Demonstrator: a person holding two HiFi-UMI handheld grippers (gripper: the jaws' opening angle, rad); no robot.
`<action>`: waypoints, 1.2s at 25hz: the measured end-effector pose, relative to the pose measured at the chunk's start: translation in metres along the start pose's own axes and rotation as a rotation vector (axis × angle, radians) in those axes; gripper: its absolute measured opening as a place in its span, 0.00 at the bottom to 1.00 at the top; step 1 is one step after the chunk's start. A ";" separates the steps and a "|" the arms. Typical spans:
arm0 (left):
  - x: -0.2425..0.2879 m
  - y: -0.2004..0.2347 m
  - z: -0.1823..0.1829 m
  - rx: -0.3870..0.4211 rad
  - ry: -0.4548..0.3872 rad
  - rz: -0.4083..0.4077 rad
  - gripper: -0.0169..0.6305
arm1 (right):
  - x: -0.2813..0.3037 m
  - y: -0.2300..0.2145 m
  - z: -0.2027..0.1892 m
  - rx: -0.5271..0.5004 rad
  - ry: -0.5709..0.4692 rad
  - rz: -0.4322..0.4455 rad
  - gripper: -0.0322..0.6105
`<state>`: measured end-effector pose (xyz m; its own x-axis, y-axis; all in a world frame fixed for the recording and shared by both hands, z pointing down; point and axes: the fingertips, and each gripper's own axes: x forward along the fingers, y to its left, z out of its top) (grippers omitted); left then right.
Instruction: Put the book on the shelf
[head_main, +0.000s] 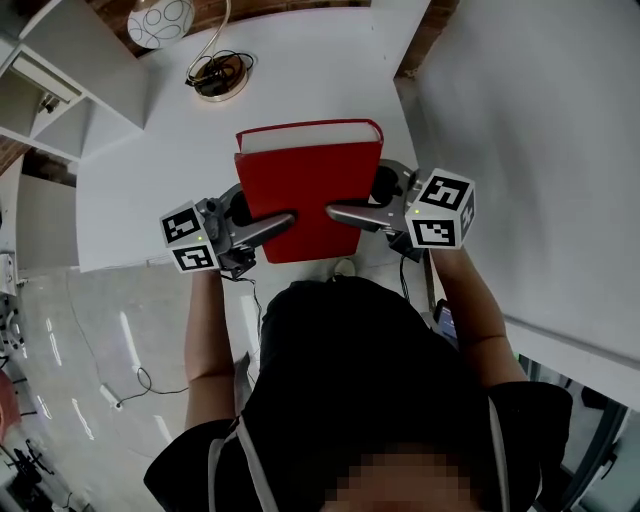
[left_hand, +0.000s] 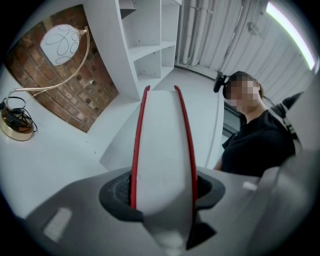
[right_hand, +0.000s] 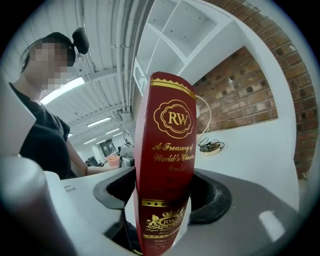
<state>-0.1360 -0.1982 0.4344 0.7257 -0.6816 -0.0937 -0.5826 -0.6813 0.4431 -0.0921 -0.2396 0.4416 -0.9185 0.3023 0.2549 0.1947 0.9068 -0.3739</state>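
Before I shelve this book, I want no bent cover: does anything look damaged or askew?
Nothing stands out. The red book sits straight between the left gripper and right gripper, covers flat, spine intact. The lamp stands upright on the table.

- Black short-sleeved shirt; pale straps run over both shoulders
- Small black camera worn on a band at the head
- Left tool and right tool: smooth grey moulded shells; long grey fingers; black cushioned pads inside the jaws
- Left cube and right cube: white; black square markers on every visible face; a tiny green light beside each
- Thin dark cable under the left tool
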 end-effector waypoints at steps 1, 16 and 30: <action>0.000 -0.001 -0.001 -0.001 -0.001 0.000 0.39 | 0.000 0.001 -0.001 -0.003 0.006 0.012 0.54; -0.007 0.008 -0.017 0.016 -0.124 0.188 0.45 | 0.000 0.001 -0.008 -0.047 0.055 0.106 0.48; -0.030 0.047 0.012 0.123 -0.244 0.470 0.57 | 0.012 -0.020 0.020 0.002 -0.069 -0.052 0.45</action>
<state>-0.1894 -0.2131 0.4472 0.2793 -0.9525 -0.1210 -0.8730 -0.3044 0.3811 -0.1138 -0.2599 0.4339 -0.9488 0.2340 0.2120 0.1457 0.9202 -0.3634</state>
